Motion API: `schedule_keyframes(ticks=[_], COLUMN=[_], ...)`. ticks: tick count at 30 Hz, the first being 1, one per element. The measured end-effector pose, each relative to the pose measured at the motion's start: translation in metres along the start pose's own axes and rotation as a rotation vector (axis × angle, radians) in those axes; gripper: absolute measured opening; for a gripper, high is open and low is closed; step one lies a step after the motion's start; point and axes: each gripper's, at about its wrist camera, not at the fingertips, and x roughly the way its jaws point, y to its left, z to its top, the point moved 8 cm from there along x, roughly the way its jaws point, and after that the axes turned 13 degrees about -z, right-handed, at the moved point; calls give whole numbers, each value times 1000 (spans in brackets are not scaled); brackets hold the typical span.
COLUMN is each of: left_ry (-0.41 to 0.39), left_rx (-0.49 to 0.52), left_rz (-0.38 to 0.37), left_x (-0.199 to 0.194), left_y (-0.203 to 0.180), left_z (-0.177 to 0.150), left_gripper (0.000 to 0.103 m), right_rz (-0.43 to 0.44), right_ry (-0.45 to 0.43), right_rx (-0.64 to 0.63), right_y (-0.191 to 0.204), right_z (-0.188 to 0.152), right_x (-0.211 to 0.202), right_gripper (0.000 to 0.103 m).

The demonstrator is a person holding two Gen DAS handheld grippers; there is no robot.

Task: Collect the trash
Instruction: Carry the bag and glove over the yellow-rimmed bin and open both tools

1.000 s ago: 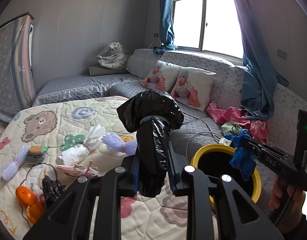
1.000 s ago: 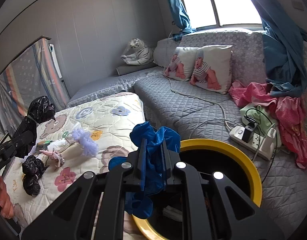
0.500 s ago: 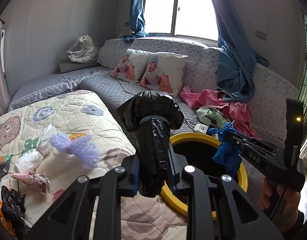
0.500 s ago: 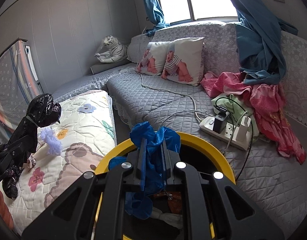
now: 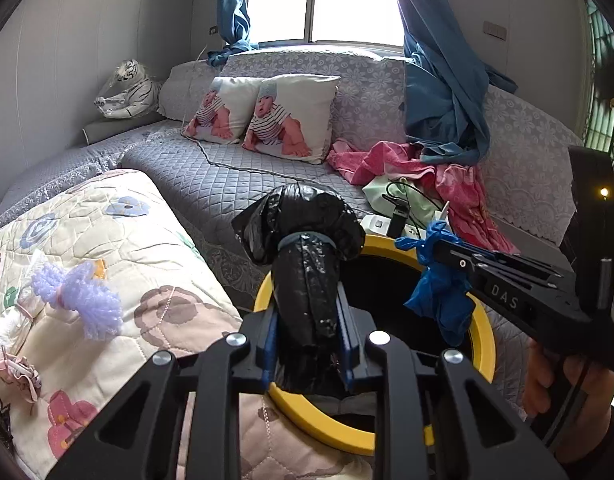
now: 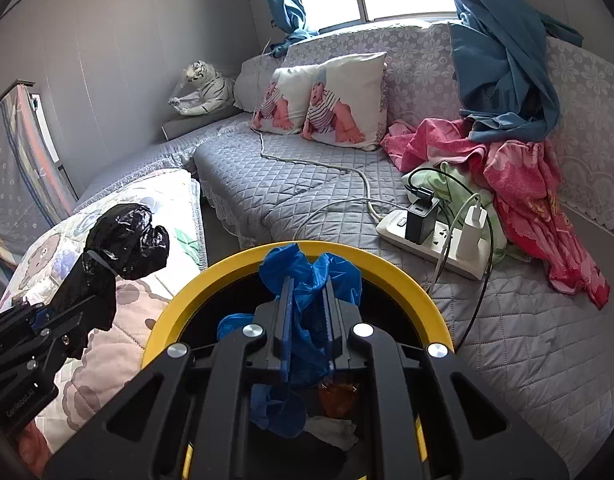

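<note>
Both grippers have swung from the patterned quilt [image 5: 107, 248] toward the yellow-rimmed bin [image 6: 235, 268], which now sits nearer in each view. At left, the left gripper [image 5: 307, 332] clamps a tied black trash bag [image 5: 303, 248] at the bin's near-left rim. To its right, the right gripper [image 6: 307, 320] pinches a crumpled blue bag [image 6: 311, 276] above the bin's opening.

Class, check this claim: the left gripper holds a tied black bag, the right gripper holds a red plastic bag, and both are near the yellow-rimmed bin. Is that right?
One detail is wrong: the bag in the right gripper is blue, not red, as the right wrist view shows. The blue plastic bag hangs over the yellow-rimmed bin. The left gripper does hold the tied black bag near it.
</note>
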Motion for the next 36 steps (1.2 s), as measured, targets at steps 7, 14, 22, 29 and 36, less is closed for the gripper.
schedule_keyframes(ticks=[7, 14, 22, 29, 36], left_ry=[34, 51, 11, -76, -218], left_rx=[-21, -46, -123, -172, -181], left_rz=[-11, -29, -3, 85, 246], left_x=[20, 30, 20, -15, -95], left_y=[1, 3, 19, 48, 92], left_z=[-7, -11, -9, 2, 13], left_gripper=[22, 30, 62, 84, 95], right_rz=[-14, -28, -51, -55, -16], right_ry=[38, 64, 60, 37, -109], right_rx=[24, 36, 74, 115, 41], right_y=[-9, -14, -26, -33, -5], right_z=[-6, -11, -8, -2, 11], right_x=[12, 21, 21, 12, -23], right_gripper=[12, 12, 44, 54, 70])
